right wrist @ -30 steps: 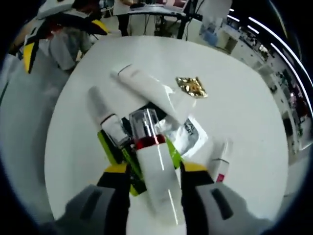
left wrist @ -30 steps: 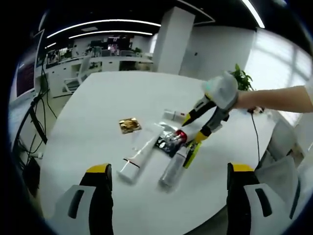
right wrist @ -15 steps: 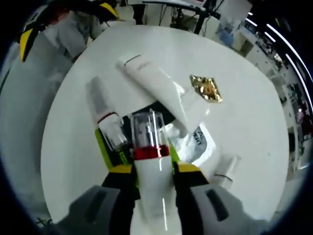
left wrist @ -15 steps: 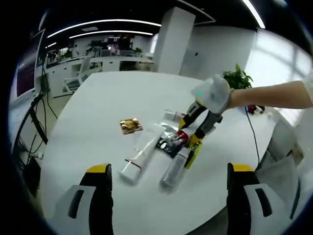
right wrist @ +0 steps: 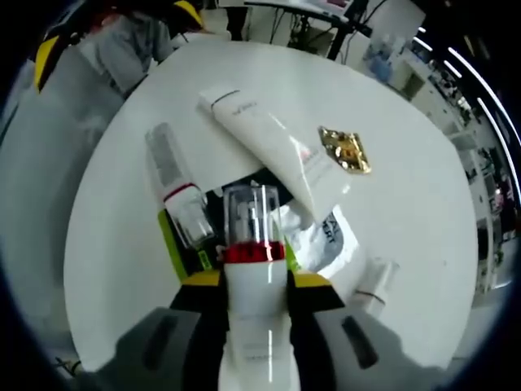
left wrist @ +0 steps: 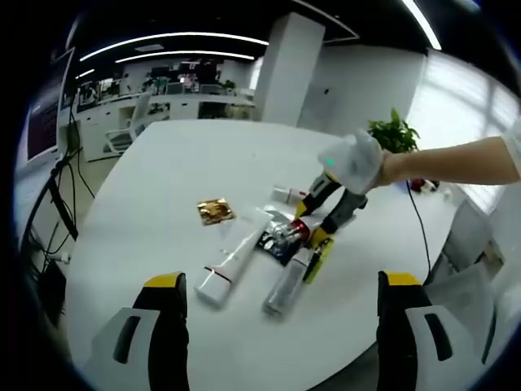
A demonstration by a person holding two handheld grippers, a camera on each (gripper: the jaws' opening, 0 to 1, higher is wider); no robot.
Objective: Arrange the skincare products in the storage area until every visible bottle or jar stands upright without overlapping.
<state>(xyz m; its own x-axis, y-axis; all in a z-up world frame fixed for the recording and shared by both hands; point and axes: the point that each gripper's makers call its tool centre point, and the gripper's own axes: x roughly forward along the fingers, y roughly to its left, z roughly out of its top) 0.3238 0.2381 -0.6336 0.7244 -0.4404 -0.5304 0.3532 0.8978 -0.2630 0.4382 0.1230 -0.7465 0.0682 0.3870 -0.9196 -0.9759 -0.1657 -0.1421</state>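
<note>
Closest of all, in the right gripper view, the right gripper is clamped on a white bottle with a red band and clear cap, its yellow-tipped jaws pressing the bottle's sides while the cap points away over the round white table. Just left of it a second white bottle with a clear cap and thin red ring lies flat, partly on a lime-green flat packet. Beyond the held cap sits a crumpled clear-and-white sachet with dark print too small to read, and a long white squeeze tube lies across it, its small lettering unreadable. A little white jar-like container rests to the right, and a crinkled gold foil wrapper lies apart, further out.

From the left gripper view, the left gripper hangs above the near table edge with its jaws spread wide and nothing between them. Past the table are office desks, a white pillar, a potted green plant, ceiling strip lights and bright windows.
</note>
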